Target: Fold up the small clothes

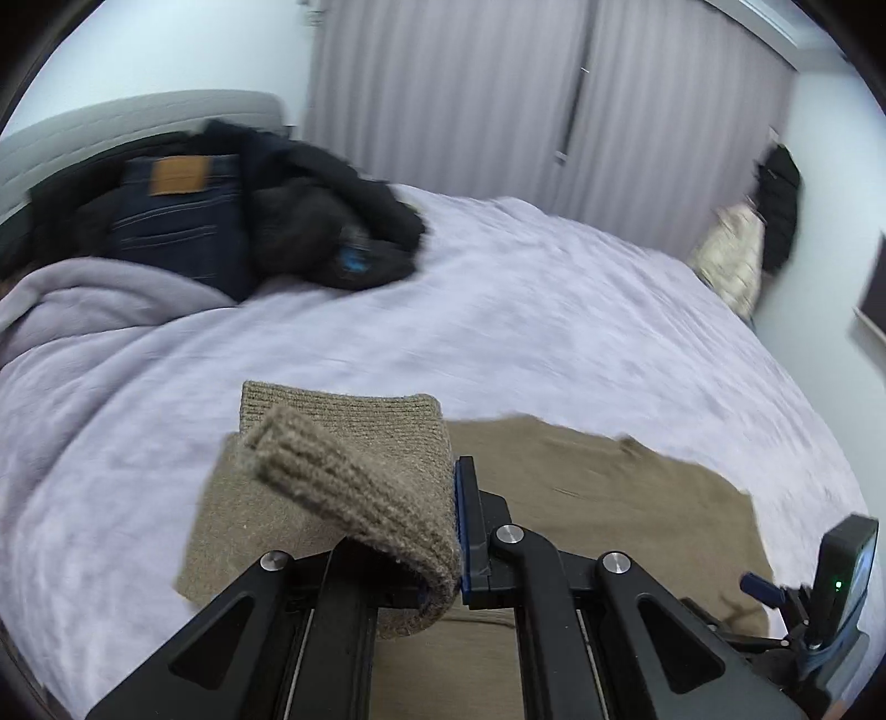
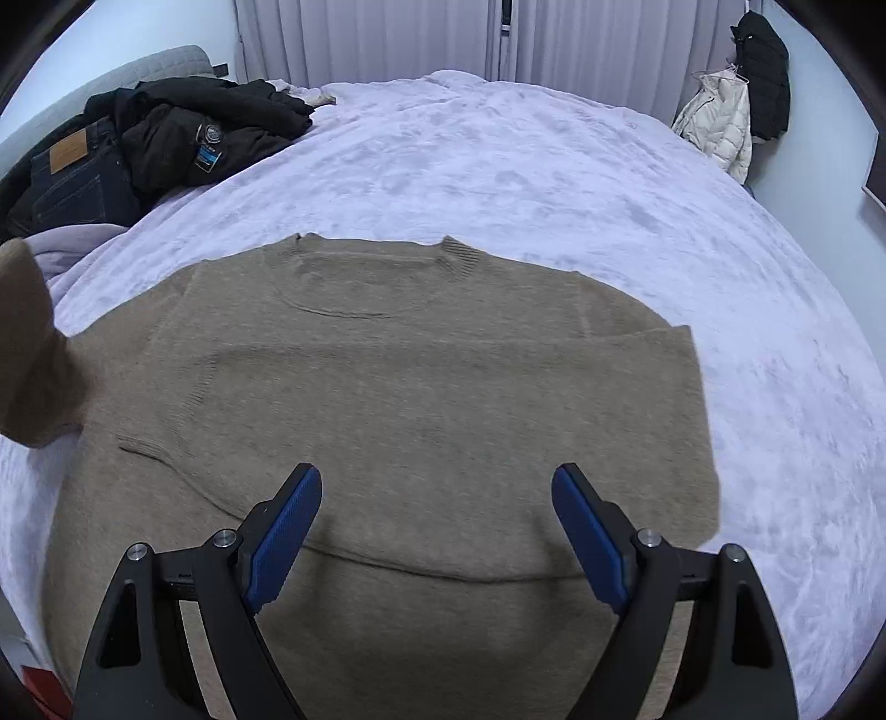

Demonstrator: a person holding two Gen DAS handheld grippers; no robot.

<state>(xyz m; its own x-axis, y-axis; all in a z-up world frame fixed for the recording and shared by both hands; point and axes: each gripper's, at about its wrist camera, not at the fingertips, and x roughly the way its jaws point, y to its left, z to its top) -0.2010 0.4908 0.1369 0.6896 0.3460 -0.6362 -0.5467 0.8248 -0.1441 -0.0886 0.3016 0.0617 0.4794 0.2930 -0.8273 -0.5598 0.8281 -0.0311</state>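
Note:
A beige knit sweater (image 2: pixel 421 387) lies flat on the bed, collar away from me, its right sleeve folded across the body. My left gripper (image 1: pixel 443 531) is shut on the ribbed cuff of the left sleeve (image 1: pixel 354 487) and holds it lifted above the bed; the raised sleeve also shows at the left edge of the right wrist view (image 2: pixel 33 354). My right gripper (image 2: pixel 437 515) is open and empty, hovering over the sweater's lower half near the hem.
The lilac bedspread (image 2: pixel 554 183) covers the whole bed. A pile of dark clothes and jeans (image 2: pixel 144 144) sits at the far left by the headboard. Coats (image 2: pixel 736 111) hang at the far right wall. Curtains (image 2: pixel 387 39) run behind the bed.

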